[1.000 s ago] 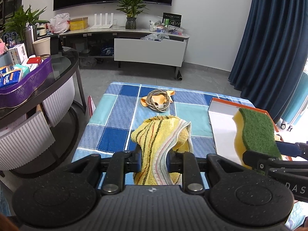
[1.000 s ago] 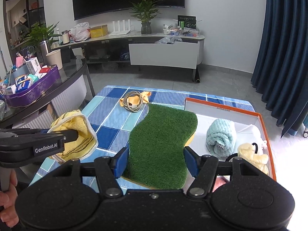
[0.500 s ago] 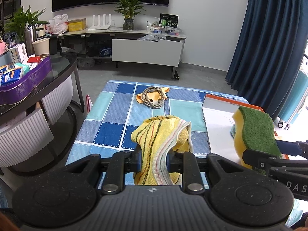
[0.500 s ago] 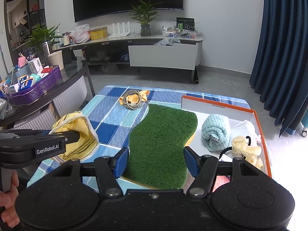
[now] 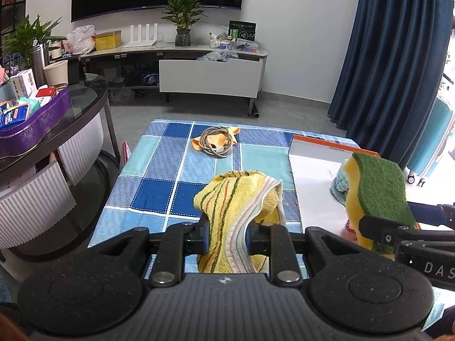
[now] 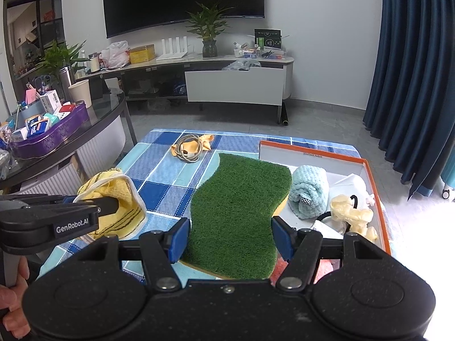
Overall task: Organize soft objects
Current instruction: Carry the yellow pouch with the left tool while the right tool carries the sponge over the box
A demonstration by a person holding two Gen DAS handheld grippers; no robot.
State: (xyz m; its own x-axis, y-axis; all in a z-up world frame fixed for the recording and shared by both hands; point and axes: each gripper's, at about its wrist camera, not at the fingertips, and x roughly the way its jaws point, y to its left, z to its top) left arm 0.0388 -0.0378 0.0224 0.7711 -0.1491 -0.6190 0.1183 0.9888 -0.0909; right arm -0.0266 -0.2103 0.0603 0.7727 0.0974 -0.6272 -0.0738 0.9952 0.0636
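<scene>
My left gripper (image 5: 226, 236) is shut on a yellow striped towel (image 5: 239, 210) and holds it above the blue checked tablecloth (image 5: 170, 176). My right gripper (image 6: 230, 238) is shut on a green-topped yellow sponge (image 6: 239, 213), held over the left edge of the orange-rimmed box (image 6: 369, 176). The sponge also shows in the left wrist view (image 5: 378, 193). The towel also shows in the right wrist view (image 6: 113, 199). In the box lie a rolled light-blue towel (image 6: 310, 193), a cream soft toy (image 6: 352, 216) and a white cloth (image 6: 358, 182).
A coiled grey cable on an orange cloth (image 5: 216, 142) lies at the table's far side. A dark round table with a purple tray (image 5: 37, 119) stands at the left. A TV bench (image 5: 210, 71) and blue curtains (image 5: 398, 56) are beyond.
Both grippers have drawn back and risen a little with their loads. The sponge has shifted slightly left relative to the box, showing more of the blue towel.
</scene>
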